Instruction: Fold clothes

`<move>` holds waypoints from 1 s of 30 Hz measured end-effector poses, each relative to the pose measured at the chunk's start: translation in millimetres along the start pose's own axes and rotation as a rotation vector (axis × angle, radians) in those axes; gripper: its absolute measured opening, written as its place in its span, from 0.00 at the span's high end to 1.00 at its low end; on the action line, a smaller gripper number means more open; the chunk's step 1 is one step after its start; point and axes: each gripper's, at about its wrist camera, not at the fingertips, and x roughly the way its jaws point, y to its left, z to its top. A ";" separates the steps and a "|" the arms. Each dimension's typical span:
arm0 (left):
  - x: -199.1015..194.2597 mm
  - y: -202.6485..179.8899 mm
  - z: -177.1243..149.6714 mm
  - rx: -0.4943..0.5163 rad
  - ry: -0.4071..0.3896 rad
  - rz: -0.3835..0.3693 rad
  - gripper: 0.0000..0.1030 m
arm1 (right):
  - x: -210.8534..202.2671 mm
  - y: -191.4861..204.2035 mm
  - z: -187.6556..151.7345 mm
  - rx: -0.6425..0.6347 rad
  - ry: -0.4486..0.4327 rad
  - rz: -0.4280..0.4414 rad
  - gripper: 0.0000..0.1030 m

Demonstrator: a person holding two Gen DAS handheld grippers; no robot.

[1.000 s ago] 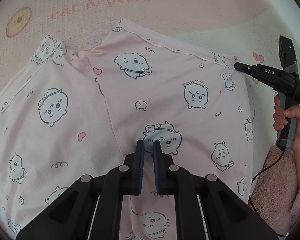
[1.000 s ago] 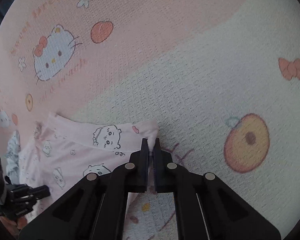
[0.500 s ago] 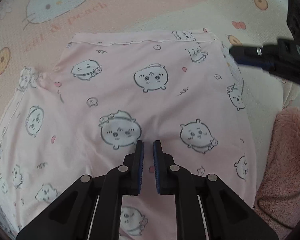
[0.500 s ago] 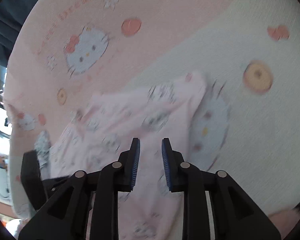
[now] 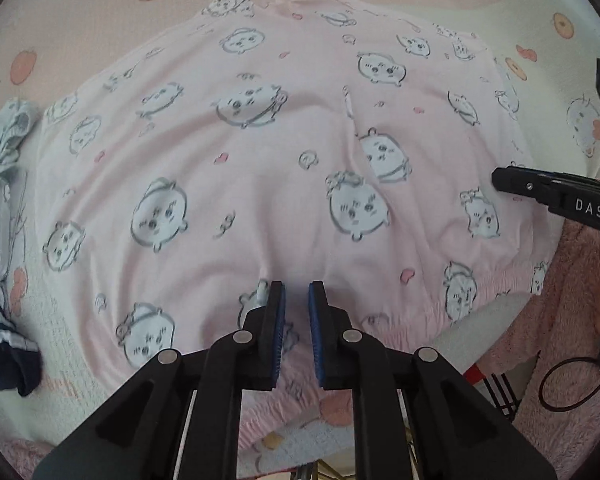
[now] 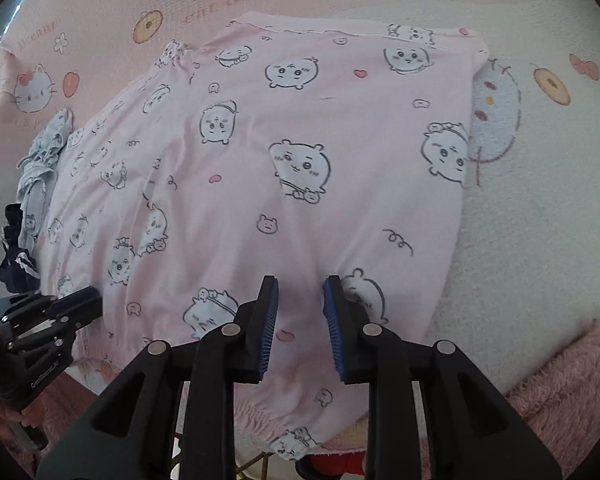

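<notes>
The pink pyjama trousers (image 5: 260, 152) lie flat on the patterned blanket (image 6: 540, 208) beneath both grippers. The left gripper (image 5: 297, 300) and right gripper (image 6: 300, 296) hover with jaws slightly parted, having just been opening, grasping nothing.

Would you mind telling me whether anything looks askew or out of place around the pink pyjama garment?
The pink garment lies fairly flat, but its elastic waistband hangs over the bed's near edge. Beside its left side sit a crumpled pale blue garment and a bunched navy garment, both unfolded.
</notes>
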 end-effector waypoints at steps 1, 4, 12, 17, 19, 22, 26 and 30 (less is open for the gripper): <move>-4.1 3.3 -6.8 -0.015 -0.012 -0.009 0.87 | -6.7 7.2 -6.1 -0.030 -0.024 -0.019 0.76; -7.0 15.0 -18.8 -0.074 -0.015 -0.046 0.87 | -19.9 40.7 -30.5 -0.159 -0.059 0.016 0.75; -15.1 40.4 -41.4 -0.120 -0.025 0.032 0.77 | 2.1 72.6 -50.5 -0.252 0.021 -0.045 0.78; -18.6 88.1 -66.0 -0.301 -0.053 -0.040 0.65 | -6.0 60.3 -47.5 -0.180 0.000 -0.021 0.77; -9.3 95.4 -74.7 -0.297 0.000 -0.004 0.65 | 1.1 60.2 -44.1 -0.165 0.022 -0.031 0.77; -14.3 94.2 -83.7 -0.244 0.052 0.102 0.64 | 8.2 57.4 -44.6 -0.127 0.056 -0.043 0.77; -21.8 104.7 -97.1 -0.284 0.033 0.085 0.64 | -4.4 50.9 -44.0 -0.086 0.014 -0.036 0.76; -26.7 108.0 -97.0 -0.310 0.004 0.029 0.64 | -0.8 54.4 -42.9 -0.104 0.014 -0.036 0.75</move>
